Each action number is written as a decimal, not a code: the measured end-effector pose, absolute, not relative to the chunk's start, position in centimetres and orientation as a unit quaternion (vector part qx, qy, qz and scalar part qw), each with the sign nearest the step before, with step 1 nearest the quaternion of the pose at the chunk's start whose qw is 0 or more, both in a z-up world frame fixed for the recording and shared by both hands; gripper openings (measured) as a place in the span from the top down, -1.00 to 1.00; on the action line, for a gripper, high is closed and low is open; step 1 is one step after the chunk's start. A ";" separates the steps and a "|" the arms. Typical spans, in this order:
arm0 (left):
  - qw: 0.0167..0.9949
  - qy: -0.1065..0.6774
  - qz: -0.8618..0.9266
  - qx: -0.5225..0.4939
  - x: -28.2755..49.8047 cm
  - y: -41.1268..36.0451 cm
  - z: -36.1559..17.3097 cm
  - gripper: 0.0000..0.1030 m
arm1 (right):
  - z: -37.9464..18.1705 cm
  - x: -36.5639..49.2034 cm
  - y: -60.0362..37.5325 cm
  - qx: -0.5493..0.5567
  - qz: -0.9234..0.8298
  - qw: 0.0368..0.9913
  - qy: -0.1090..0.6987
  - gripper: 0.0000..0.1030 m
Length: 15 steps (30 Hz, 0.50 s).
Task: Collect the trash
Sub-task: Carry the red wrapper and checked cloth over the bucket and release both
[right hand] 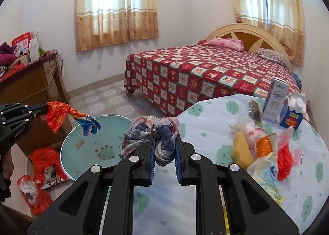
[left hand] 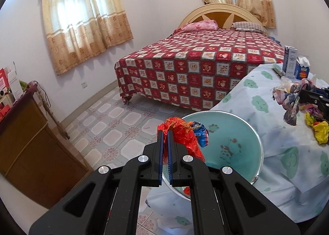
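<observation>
Pinching a crinkly red foil wrapper [left hand: 181, 132] above the round blue-green tub [left hand: 236, 117], the left hand-held gripper [left hand: 165, 134] grips only its edge, so it might slip; the right hand-held gripper [right hand: 164, 138] pinches a checked cloth bundle [right hand: 162, 132].

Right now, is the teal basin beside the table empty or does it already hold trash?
Empty. The teal basin shows only its printed cartoon floor; the red wrapper hangs above it from the left tool, not inside.
</observation>
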<state>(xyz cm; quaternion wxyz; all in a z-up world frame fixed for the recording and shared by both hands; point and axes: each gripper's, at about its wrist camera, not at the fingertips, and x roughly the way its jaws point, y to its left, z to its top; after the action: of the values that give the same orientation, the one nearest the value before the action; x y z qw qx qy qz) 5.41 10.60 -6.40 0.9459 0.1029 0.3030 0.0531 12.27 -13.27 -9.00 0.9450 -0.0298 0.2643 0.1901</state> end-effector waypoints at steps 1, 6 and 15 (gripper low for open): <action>0.945 0.305 0.055 0.102 5.5 10.7 -6.5 0.93 | -9.1 12.4 -13.1 -0.031 0.192 0.944 0.265 0.67; 0.943 0.311 0.065 0.100 5.7 11.5 -6.9 0.93 | -9.4 13.0 -11.9 -0.039 0.200 0.941 0.269 0.67; 0.941 0.318 0.066 0.093 5.9 12.2 -7.2 0.92 | -10.2 13.8 -9.9 -0.050 0.212 0.935 0.280 0.67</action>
<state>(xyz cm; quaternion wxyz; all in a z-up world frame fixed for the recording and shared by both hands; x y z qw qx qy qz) 5.88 12.21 -7.20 0.9413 0.0931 0.3177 0.0663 13.83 -9.92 -10.20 0.9350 -0.0502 0.2795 0.2123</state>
